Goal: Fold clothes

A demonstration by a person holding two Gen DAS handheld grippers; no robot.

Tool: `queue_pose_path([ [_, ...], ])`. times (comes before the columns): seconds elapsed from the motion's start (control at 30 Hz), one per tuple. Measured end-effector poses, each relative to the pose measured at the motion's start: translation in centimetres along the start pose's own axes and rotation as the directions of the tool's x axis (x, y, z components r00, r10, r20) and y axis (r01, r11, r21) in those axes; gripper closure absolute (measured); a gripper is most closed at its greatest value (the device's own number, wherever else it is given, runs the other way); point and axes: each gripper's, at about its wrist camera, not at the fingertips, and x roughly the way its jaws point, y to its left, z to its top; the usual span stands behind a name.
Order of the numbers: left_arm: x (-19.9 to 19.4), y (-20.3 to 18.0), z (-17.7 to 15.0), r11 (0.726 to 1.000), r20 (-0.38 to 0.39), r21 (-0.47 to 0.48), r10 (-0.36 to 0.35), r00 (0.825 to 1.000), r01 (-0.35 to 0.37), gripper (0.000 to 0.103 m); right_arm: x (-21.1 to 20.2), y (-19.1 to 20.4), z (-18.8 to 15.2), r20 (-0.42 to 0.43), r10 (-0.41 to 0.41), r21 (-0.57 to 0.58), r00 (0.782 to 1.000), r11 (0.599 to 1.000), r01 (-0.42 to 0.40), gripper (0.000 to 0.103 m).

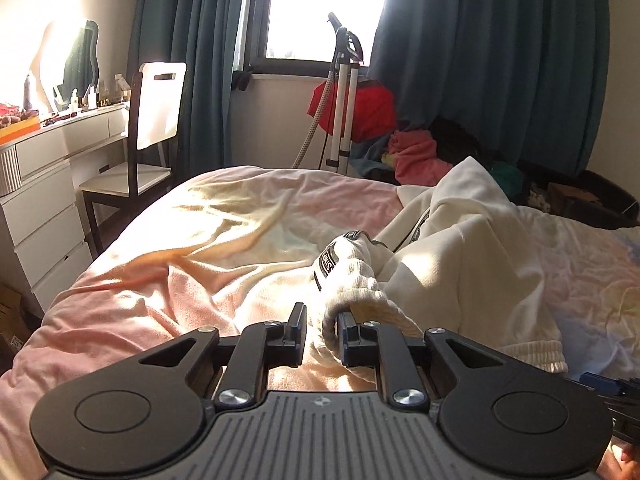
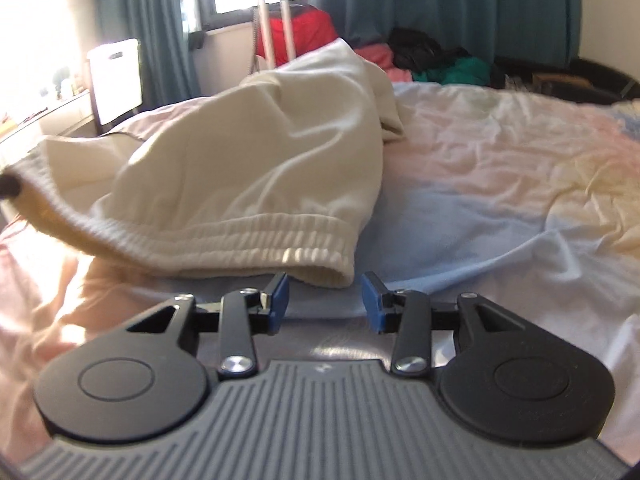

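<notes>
Cream sweatpants (image 1: 460, 248) lie crumpled on the bed, their elastic waistband near me. In the left wrist view my left gripper (image 1: 322, 330) has the bunched waistband between its black fingers, closed on the cloth. In the right wrist view the sweatpants (image 2: 248, 168) rise in a heap, the ribbed waistband (image 2: 256, 240) running along the front. My right gripper (image 2: 325, 300) is open with blue pads, its tips just short of the waistband's right corner, holding nothing.
The bed has a pink and pale blue cover (image 1: 180, 248). A white dresser (image 1: 48, 184) and a chair (image 1: 140, 140) stand at the left. A garment steamer (image 1: 340, 92) and piled clothes (image 1: 416, 152) lie beyond the bed under teal curtains.
</notes>
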Motion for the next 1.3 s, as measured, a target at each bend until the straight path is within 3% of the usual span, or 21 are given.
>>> queue_pose_path([
  [0.13, 1.0, -0.4, -0.5, 0.999, -0.016, 0.024, 0.033, 0.999, -0.033, 0.071, 2.4, -0.1, 0.1, 0.011, -0.010, -0.014, 1.000, 1.000, 0.010, 0.062],
  [0.37, 3.9, 0.1, -0.8, 0.998, -0.075, 0.008, 0.055, 0.996, -0.055, 0.064, 3.8, 0.0, 0.2, 0.038, 0.023, -0.067, 0.999, 0.998, -0.021, 0.069],
  [0.4, 4.1, 0.3, -0.7, 0.999, -0.072, -0.007, 0.047, 0.996, -0.048, 0.063, 3.7, 0.2, 0.2, 0.045, 0.020, -0.080, 0.999, 0.997, -0.016, 0.076],
  [0.43, 4.1, 0.5, -0.7, 0.999, -0.069, -0.024, 0.039, 0.997, -0.041, 0.060, 3.5, 0.4, 0.3, 0.055, -0.003, -0.095, 0.998, 0.995, 0.008, 0.089],
  [0.5, 4.1, 0.9, -0.5, 0.998, -0.063, -0.060, 0.023, 0.998, -0.027, 0.059, 3.1, 0.2, 0.7, 0.071, -0.024, -0.100, 0.997, 0.995, 0.031, 0.092],
  [0.67, 3.6, 2.1, -0.1, 0.988, -0.022, -0.152, -0.011, 1.000, 0.007, 0.059, 0.3, 0.0, 2.4, 0.152, -0.018, -0.078, 0.988, 0.997, 0.030, 0.093],
  [0.77, 2.9, 3.5, 0.2, 0.959, 0.033, -0.267, -0.086, 0.996, 0.091, 0.059, -2.8, 0.5, 3.5, 0.227, 0.013, -0.101, 0.974, 0.995, 0.010, 0.093],
  [0.9, 1.8, 5.1, 0.6, 0.931, 0.083, -0.345, -0.093, 0.992, 0.116, 0.059, -7.6, 1.6, 4.2, 0.272, 0.047, -0.172, 0.961, 0.985, 0.000, 0.093],
  [1.0, 1.7, 5.8, 0.8, 0.937, 0.071, -0.341, -0.047, 0.996, 0.069, 0.059, -9.7, 2.1, 3.4, 0.210, 0.094, -0.209, 0.973, 0.977, -0.049, 0.093],
  [1.13, 3.3, 6.5, 0.4, 0.953, -0.083, -0.292, 0.057, 0.995, -0.079, 0.059, -9.4, 3.5, 1.6, 0.106, 0.108, -0.283, 0.988, 0.956, -0.074, 0.092],
  [1.3, 3.8, 7.4, -0.5, 0.958, -0.190, -0.272, 0.040, 0.981, -0.092, 0.058, -6.2, 3.7, 0.9, -0.071, 0.102, -0.241, 0.992, 0.964, -0.116, 0.090],
])
